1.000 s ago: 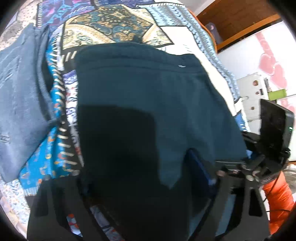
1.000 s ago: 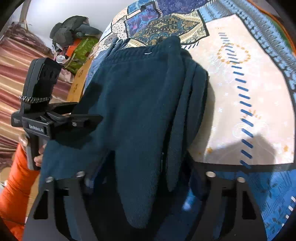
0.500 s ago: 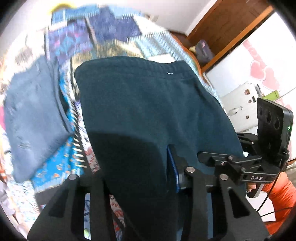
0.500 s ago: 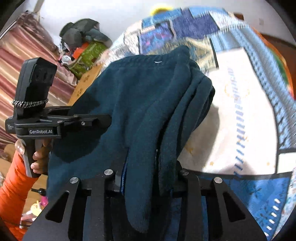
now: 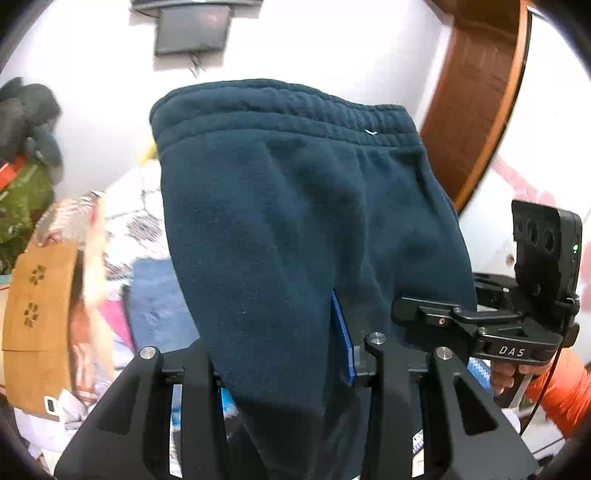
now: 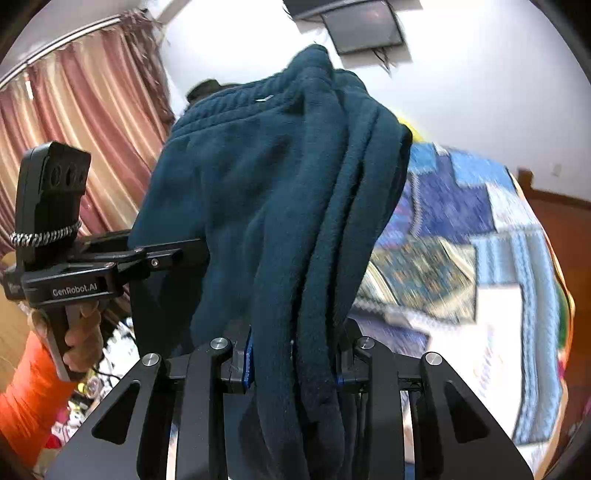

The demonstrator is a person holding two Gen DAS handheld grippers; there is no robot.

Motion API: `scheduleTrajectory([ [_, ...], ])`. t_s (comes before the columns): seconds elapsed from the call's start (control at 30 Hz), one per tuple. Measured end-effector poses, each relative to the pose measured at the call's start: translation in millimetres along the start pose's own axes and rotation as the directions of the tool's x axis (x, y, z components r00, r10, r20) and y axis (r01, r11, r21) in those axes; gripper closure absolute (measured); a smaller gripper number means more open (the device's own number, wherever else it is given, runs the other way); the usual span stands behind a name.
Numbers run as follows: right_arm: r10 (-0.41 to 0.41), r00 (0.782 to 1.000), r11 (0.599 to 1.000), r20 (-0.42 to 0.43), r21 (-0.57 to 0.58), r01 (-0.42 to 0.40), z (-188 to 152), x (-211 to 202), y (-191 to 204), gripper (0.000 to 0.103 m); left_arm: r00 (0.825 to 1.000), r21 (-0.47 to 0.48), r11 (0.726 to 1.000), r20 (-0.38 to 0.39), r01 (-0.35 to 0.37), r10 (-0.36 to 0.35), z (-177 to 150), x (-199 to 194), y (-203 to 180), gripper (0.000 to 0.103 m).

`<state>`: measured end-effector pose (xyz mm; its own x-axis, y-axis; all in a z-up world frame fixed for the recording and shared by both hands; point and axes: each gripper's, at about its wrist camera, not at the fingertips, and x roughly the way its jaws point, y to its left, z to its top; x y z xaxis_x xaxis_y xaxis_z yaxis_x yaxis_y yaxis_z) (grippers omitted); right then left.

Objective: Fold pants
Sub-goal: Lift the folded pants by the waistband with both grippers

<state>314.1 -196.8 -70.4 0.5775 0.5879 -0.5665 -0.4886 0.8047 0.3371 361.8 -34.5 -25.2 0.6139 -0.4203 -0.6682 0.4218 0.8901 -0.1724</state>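
Left wrist view: the pants (image 5: 295, 229), dark teal fleece, fill the centre of the frame, waistband at the top, body hanging down into the left tongs (image 5: 284, 365). The left tongs are clamped on the pants near bottom centre; a blue pad shows against the cloth just right of the bunch. The right tongs (image 5: 428, 314) come in from the right edge, tips buried in the fabric's right side.

Right wrist view: the right tongs (image 6: 291, 360) are closed on a thick bunch of several stacked layers at bottom centre. The left tongs (image 6: 173, 254) reach in from the left, held by a hand (image 6: 83, 345) with an orange sleeve, and bite the left edge of the pants (image 6: 266, 192).

Judgement: both grips sit on one edge of an already doubled garment, so it is held up off the bed and hangs flat between them, likely for carrying or laying down as the next fold. The layers on the right look uneven, so they could slip or splay on release.

Surroundings:
- patchwork bed cover (image 6: 461, 266) at right, blurred, well below the cloth
- a second blue garment (image 5: 159, 310) at lower left, behind the pants
- cardboard box (image 5: 40, 317) at left edge
- curtain (image 6: 81, 122) upper left, wall screen (image 6: 364, 29) at top
- wooden door frame (image 5: 480, 96) upper right

Nothing stands between the pants and the bed. The blue garment lies close to any landing spot.
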Motion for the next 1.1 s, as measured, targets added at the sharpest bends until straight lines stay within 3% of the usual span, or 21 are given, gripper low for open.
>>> scheduleTrajectory([
  [0.2,0.034,0.999,0.999,0.019,-0.04,-0.033,27,40,23,0.075,0.996,-0.071,0.995,0.053,-0.065,0.069,18,-9,47,0.066],
  [0.43,0.031,0.999,0.999,-0.039,-0.032,-0.033,40,111,22,0.075,0.99,-0.151,0.981,0.042,-0.124,0.132,14,24,106,0.066],
  [0.6,0.003,0.992,1.0,-0.123,-0.011,-0.004,41,177,3,0.075,0.988,-0.214,0.964,-0.02,-0.156,0.155,2,78,148,0.066],
  [0.8,-0.033,0.98,0.999,-0.196,0.011,0.035,33,229,-27,0.075,0.981,-0.266,0.945,-0.105,-0.188,0.165,-7,142,193,0.066],
  [0.93,-0.05,0.96,0.997,-0.276,0.049,0.066,28,260,-49,0.076,0.97,-0.318,0.926,-0.194,-0.205,0.148,-18,194,217,0.066],
  [1.03,-0.083,0.932,0.993,-0.352,0.048,0.106,17,274,-58,0.074,0.954,-0.341,0.912,-0.263,-0.228,0.141,-32,225,232,0.073],
  [1.1,-0.077,0.93,0.993,-0.36,0.059,0.105,12,277,-67,0.072,0.954,-0.365,0.904,-0.274,-0.221,0.122,-44,232,238,0.073],
])
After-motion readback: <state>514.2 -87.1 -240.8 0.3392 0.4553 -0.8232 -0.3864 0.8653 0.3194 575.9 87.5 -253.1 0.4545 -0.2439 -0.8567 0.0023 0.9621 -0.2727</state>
